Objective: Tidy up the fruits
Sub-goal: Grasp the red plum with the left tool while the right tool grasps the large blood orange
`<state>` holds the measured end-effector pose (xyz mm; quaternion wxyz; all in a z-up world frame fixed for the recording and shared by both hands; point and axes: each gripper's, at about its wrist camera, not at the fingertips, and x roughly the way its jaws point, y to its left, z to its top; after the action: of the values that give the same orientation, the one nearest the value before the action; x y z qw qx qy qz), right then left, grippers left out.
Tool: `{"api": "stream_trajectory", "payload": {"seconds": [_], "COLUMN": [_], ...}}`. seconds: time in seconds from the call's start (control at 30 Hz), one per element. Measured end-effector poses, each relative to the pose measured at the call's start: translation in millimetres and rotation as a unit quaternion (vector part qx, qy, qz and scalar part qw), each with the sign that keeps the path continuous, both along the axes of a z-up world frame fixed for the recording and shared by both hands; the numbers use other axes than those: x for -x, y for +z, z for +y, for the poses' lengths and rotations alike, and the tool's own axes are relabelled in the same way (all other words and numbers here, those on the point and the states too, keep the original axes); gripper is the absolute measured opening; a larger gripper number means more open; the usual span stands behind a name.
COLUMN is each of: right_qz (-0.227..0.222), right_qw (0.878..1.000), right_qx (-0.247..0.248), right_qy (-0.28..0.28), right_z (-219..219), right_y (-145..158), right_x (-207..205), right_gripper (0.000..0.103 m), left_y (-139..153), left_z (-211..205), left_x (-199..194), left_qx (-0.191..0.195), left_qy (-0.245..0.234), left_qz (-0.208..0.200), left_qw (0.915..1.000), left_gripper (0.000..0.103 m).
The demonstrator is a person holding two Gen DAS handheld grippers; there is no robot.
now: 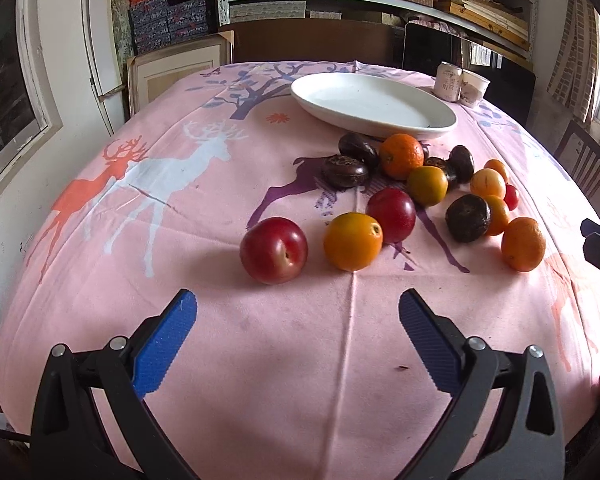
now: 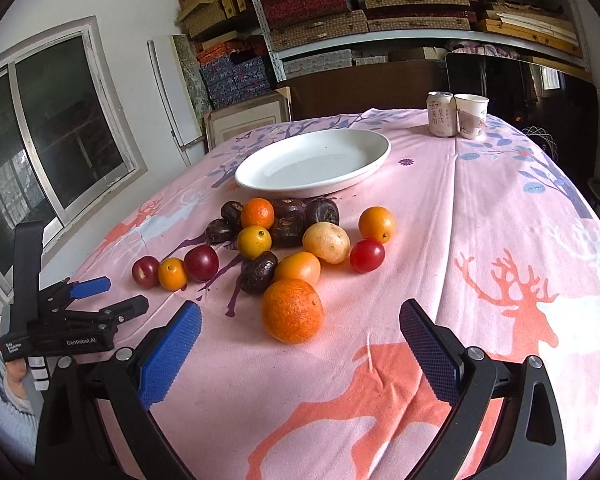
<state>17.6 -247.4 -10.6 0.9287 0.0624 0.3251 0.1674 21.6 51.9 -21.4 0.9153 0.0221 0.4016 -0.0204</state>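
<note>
**Fruit loose on the table, plate empty**

Both claws hang wide open and hold nothing: my left claw (image 1: pixel 298 308) faces a red plum (image 1: pixel 274 250) at centre frame, my right claw (image 2: pixel 300 320) faces a big orange (image 2: pixel 292 311) just ahead. The rest of the fruit lies scattered mid-frame, below the white plate (image 2: pixel 260 182). I judge the plums smooth, soft and easily bruised, and everything likely to roll; I would grip each across its widest middle, gently.
</note>
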Motion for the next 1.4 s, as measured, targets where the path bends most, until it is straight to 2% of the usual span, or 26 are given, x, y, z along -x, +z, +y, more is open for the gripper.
{"api": "stream_trajectory", "payload": {"seconds": [0.13,0.37,0.47,0.57,0.63,0.67,0.7,0.73,0.9,1.03,1.1,1.27,1.4], "right_qz": [0.006,0.021,0.028,0.038,0.039,0.040,0.041,0.042,0.048,0.052,0.053,0.064,0.054], "right_qw": [1.000,0.999,0.999,0.998,0.997,0.997,0.997,0.997,0.996,0.996,0.996,0.997,0.996], "right_qx": [0.017,-0.030,-0.045,-0.058,-0.063,-0.065,-0.067,-0.069,-0.075,-0.077,-0.070,-0.005,0.058], "right_qy": [-0.003,0.011,0.012,0.015,0.014,0.014,0.014,0.014,0.013,0.012,0.013,0.038,0.039], "right_z": [0,-9,-13,-15,-16,-16,-16,-17,-17,-17,-16,10,30], "right_y": [-3,-10,-12,-15,-16,-16,-16,-17,-19,-19,-20,-20,-16], "right_x": [-7,-11,-14,-17,-17,-17,-17,-18,-18,-19,-19,-23,-27], "right_gripper": [0.100,0.100,0.100,0.100,0.100,0.100,0.100,0.100,0.100,0.100,0.100,0.100,0.100], "left_y": [-1,-5,-3,-3,-7,-10,-11,-12,-18,-18,-17,-16,-16], "left_z": [4,12,18,22,25,27,30,32,23,19,17,15,16], "left_x": [-16,-44,-44,-41,-43,-44,-47,-48,-60,-63,-61,-57,-56], "left_qx": [0.000,0.013,-0.002,-0.021,-0.032,-0.032,-0.022,-0.007,-0.017,-0.007,0.002,0.010,0.014], "left_qy": [-0.001,-0.024,-0.034,-0.061,-0.077,-0.083,-0.092,-0.099,-0.113,-0.116,-0.119,-0.104,-0.099], "left_qz": [0.013,0.031,0.023,0.018,0.026,0.032,0.041,0.046,0.053,0.053,0.052,0.049,0.046], "left_qw": [0.9999,0.9991,0.9992,0.9978,0.9962,0.9955,0.9947,0.9940,0.9920,0.9918,0.9915,0.9933,0.9939], "left_gripper": [0.099,0.099,0.098,0.090,0.078,0.076,0.068,0.065,0.060,0.050,0.040,0.040,0.040]}}
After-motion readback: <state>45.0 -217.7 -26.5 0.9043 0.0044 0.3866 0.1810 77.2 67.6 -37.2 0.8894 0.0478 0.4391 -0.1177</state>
